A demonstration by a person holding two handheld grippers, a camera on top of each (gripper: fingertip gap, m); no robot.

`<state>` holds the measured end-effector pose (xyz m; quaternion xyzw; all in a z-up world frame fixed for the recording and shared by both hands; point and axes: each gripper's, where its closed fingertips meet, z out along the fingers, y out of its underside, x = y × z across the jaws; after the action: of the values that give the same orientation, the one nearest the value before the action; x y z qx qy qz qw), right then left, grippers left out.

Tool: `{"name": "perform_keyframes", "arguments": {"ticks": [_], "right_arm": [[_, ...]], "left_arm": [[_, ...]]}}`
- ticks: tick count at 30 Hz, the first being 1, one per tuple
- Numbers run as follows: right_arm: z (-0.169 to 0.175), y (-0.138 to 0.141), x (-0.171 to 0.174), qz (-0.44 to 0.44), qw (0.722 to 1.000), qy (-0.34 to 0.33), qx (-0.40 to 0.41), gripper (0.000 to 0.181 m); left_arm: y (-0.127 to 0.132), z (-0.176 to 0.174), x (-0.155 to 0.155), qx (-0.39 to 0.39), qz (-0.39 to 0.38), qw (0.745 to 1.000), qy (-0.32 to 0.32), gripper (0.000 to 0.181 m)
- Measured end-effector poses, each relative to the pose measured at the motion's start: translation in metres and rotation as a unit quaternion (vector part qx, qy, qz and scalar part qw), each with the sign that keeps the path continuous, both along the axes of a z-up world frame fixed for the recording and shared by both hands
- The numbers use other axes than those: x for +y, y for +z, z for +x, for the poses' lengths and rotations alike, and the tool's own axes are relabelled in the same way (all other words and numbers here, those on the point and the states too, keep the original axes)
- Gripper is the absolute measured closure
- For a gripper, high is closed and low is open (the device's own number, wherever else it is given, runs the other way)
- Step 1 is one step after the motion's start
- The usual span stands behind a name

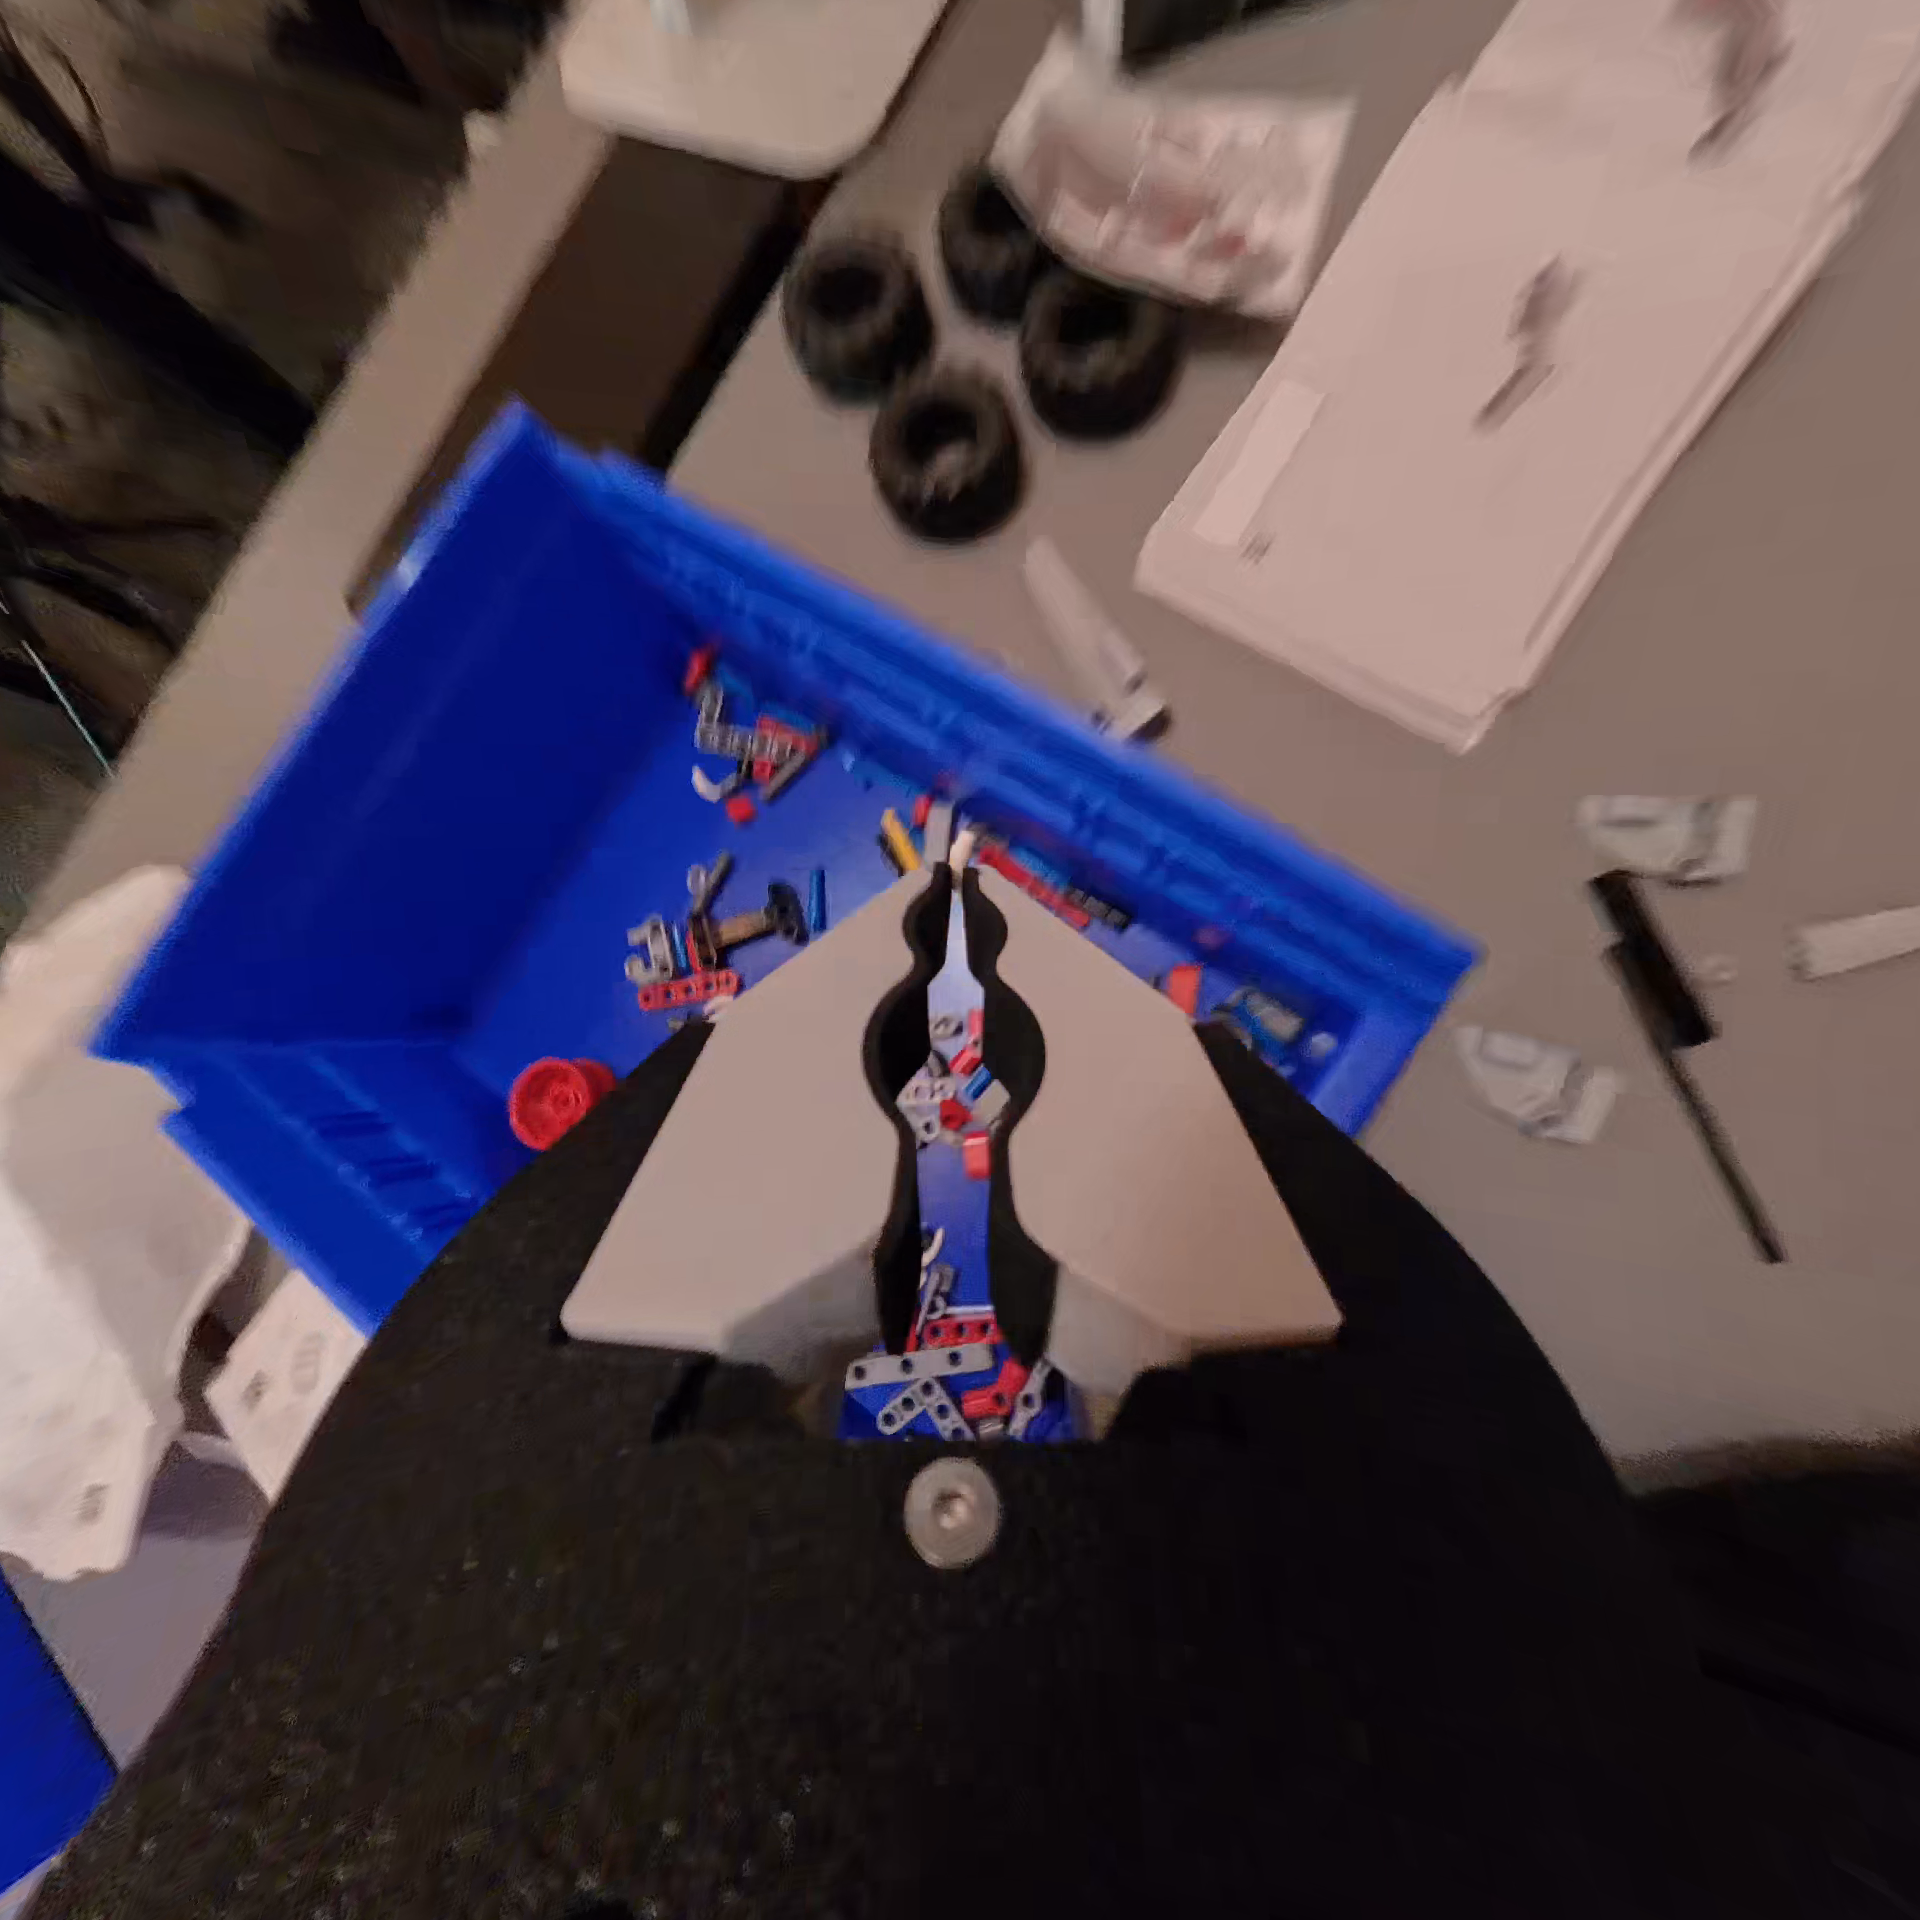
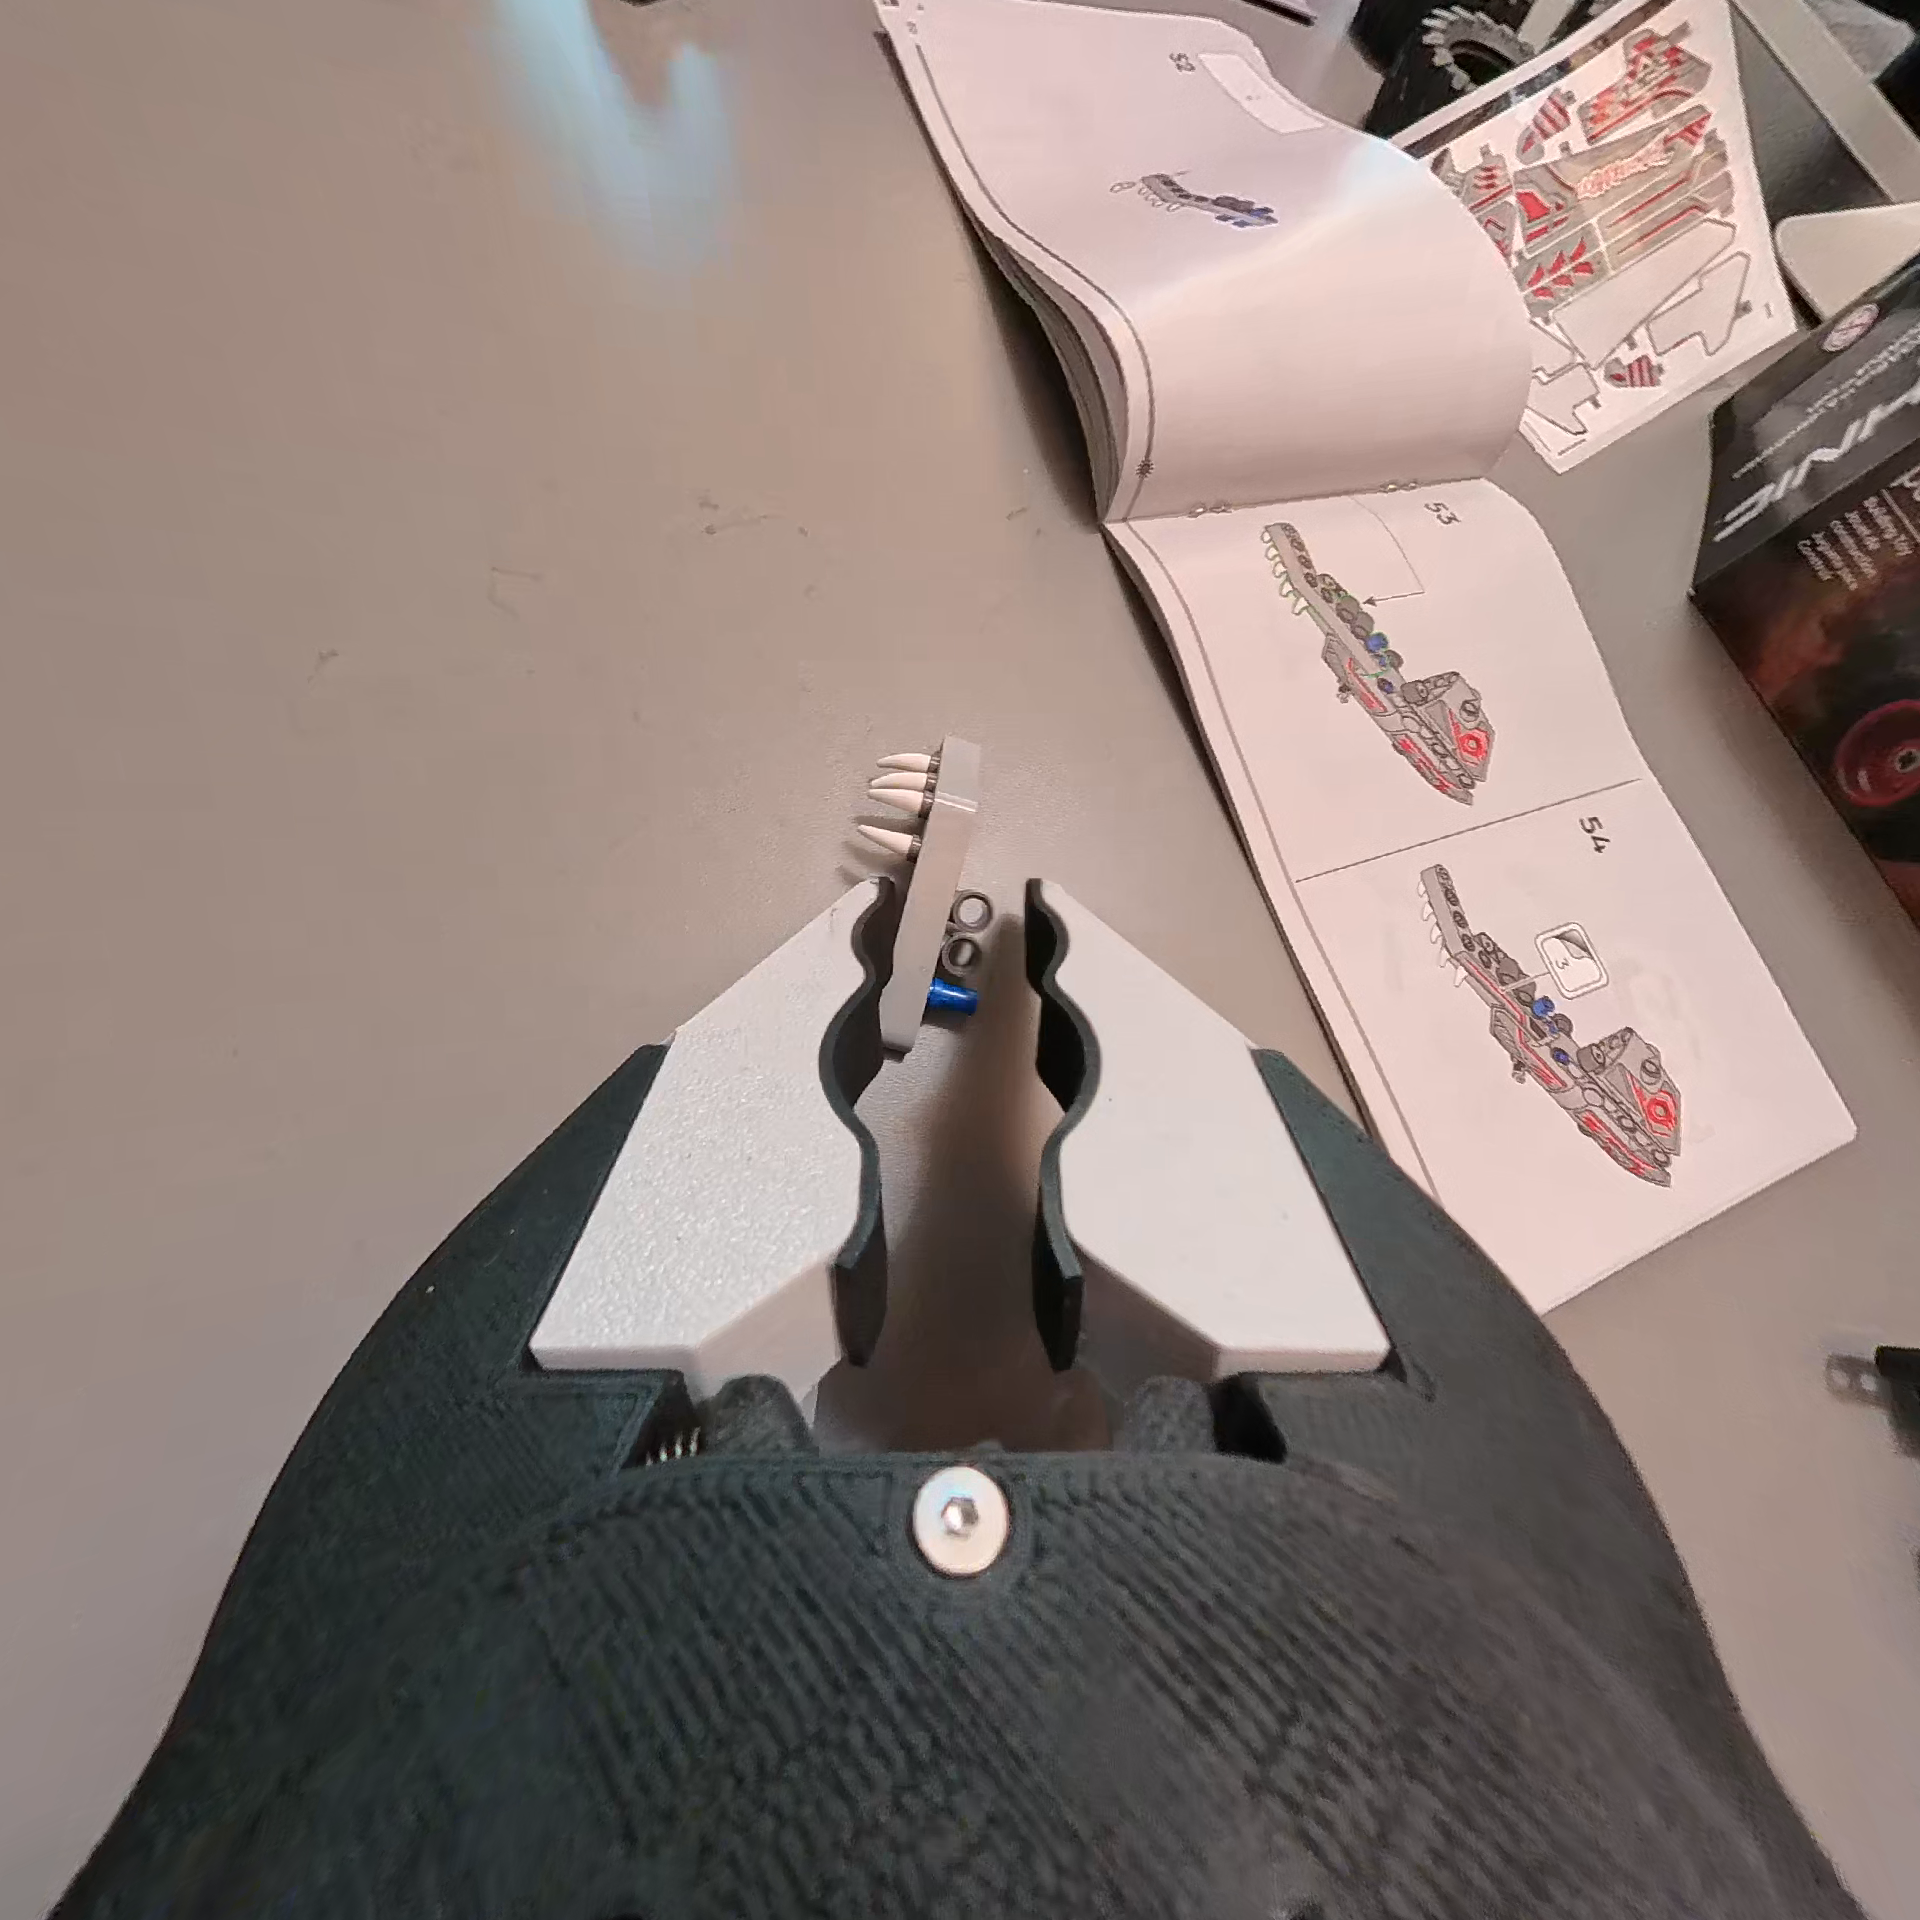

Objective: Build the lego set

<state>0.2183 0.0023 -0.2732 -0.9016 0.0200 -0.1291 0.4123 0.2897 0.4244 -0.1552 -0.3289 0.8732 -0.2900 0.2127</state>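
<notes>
My left gripper (image 1: 955, 883) hangs over a blue bin (image 1: 395, 790) of loose red, grey and blue lego pieces. Its jaws are pinched together on a small white tooth piece (image 1: 963, 847) at the tips; the view is motion-blurred. My right gripper (image 2: 956, 885) is open, low over the grey table. A grey beam assembly (image 2: 928, 883) with three white teeth (image 2: 894, 800), dark grey pins and a blue pin (image 2: 951, 1000) stands on edge between its jaws. It touches the left finger (image 2: 831, 997) and is clear of the right finger.
An open instruction booklet (image 2: 1351, 727) lies right of the right gripper, with a sticker sheet (image 2: 1621, 239) and a black box (image 2: 1829, 582) beyond. Several black tyres (image 1: 977, 353), plastic bags (image 1: 1174, 177) and a black axle part (image 1: 1662, 1018) lie beyond and to the right of the bin. The tips of one gripper are about 45 cm away from the tips of the other.
</notes>
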Motion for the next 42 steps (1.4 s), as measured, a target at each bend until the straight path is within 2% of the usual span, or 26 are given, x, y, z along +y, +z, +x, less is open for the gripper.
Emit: {"name": "perform_keyframes", "arguments": {"ticks": [3,5,7,10,14,16,19,22,25,33,36,42], "right_arm": [[0.002,0.002,-0.001,0.006,1.000,-0.008,-0.003,0.143],[0.003,0.009,-0.001,0.024,1.000,-0.013,-0.013,0.133],[0.000,0.022,-0.001,0.063,0.998,-0.021,-0.011,0.131],[0.000,0.052,-0.007,0.114,0.991,-0.049,-0.053,0.141],[-0.017,0.079,0.006,0.142,0.984,-0.045,-0.103,0.146],[-0.025,0.082,0.019,0.143,0.981,-0.043,-0.121,0.150],[-0.038,0.076,0.033,0.122,0.982,-0.005,-0.142,0.152],[-0.045,0.068,0.035,0.126,0.986,0.018,-0.105,0.158],[-0.051,0.080,0.036,0.184,0.982,0.022,-0.048,0.160],[-0.056,0.090,0.032,0.206,0.974,0.034,-0.089,0.168],[-0.055,0.090,0.028,0.207,0.973,0.035,-0.097,0.173],[-0.059,0.090,0.031,0.208,0.973,0.046,-0.085,0.173]], "left_arm": [[0.047,-0.021,-0.047,-0.063,-0.014,0.997,-0.037,0.181],[0.060,-0.034,-0.086,-0.079,-0.021,0.995,-0.063,0.181],[0.061,-0.043,-0.127,-0.085,-0.025,0.993,-0.080,0.181],[0.052,-0.053,-0.188,-0.099,-0.047,0.989,-0.098,0.181],[0.025,-0.074,-0.272,-0.105,-0.142,0.977,-0.123,0.181],[0.005,-0.084,-0.308,-0.093,-0.182,0.970,-0.128,0.181],[-0.020,-0.093,-0.346,-0.085,-0.209,0.965,-0.131,0.181],[-0.025,-0.101,-0.369,-0.125,-0.212,0.957,-0.153,0.181],[-0.027,-0.112,-0.384,-0.150,-0.219,0.947,-0.179,0.181],[-0.031,-0.122,-0.396,-0.195,-0.177,0.943,-0.205,0.181],[-0.035,-0.120,-0.392,-0.220,-0.127,0.943,-0.216,0.181],[-0.040,-0.122,-0.394,-0.260,-0.056,0.934,-0.237,0.181]]}}
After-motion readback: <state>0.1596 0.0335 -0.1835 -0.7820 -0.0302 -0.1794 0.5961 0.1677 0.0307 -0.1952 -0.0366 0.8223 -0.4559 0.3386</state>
